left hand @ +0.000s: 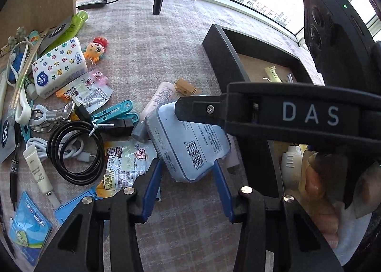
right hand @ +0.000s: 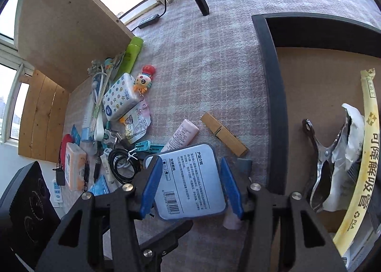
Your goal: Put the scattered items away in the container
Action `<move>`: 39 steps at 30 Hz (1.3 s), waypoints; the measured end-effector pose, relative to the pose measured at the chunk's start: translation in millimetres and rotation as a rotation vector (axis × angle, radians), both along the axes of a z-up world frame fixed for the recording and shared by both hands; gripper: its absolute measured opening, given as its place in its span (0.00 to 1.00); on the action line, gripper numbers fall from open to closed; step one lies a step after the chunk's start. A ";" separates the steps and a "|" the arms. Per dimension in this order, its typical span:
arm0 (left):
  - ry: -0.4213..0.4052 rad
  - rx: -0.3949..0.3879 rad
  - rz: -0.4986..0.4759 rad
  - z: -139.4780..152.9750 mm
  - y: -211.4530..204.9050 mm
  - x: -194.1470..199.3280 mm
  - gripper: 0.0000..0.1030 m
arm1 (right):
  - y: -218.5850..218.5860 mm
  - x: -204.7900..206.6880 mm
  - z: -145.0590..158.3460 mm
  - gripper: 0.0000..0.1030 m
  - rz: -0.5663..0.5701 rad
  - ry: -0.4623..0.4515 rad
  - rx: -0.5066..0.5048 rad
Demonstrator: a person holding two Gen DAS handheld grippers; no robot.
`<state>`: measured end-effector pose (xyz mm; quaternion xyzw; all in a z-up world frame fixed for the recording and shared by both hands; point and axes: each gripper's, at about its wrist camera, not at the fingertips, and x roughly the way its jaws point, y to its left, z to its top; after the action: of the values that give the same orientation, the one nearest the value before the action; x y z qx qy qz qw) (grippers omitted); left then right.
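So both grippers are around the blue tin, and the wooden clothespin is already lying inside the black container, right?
Not quite. The wooden clothespin lies on the cloth outside the black container, just past its left wall, as the right wrist view shows. The rest stands: the left gripper and right gripper both have the blue tin between their fingers.

- pale blue tin (right hand: 190,181), white label, black barcode
- tools: black frames, blue pads (right hand: 150,186)
- bench cloth (left hand: 154,57) pinkish-grey, faint check
- container (right hand: 273,105) black rim, brown floor
- tissue pack (left hand: 59,64) white with coloured dots and stars
- octopus toy (left hand: 96,50) orange, red cap
- tube (right hand: 183,135) pink
- bottle (right hand: 129,55) lime green
- peg (left hand: 114,111) teal
- coiled cable (left hand: 73,148) black
- clip (right hand: 223,133) tan wood
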<state>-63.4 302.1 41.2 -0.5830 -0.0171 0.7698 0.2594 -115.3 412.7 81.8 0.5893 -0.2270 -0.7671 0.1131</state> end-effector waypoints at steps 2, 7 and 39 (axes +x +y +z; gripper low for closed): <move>-0.010 0.006 0.004 -1.4 -3.1 1.9 0.39 | -0.9 5.5 -0.2 0.49 -0.003 -0.007 -0.009; -0.025 -0.009 -0.001 -1.4 -4.7 8.4 0.39 | -5.0 18.5 1.4 0.49 -0.029 -0.012 0.001; 0.171 0.207 -0.225 128.9 137.5 15.7 0.41 | 156.2 92.1 142.6 0.47 -0.385 0.257 0.097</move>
<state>-47.6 439.7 170.1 -0.4837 -0.0088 0.7768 0.4033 -23.3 568.9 224.4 0.4373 -0.2818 -0.8533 -0.0360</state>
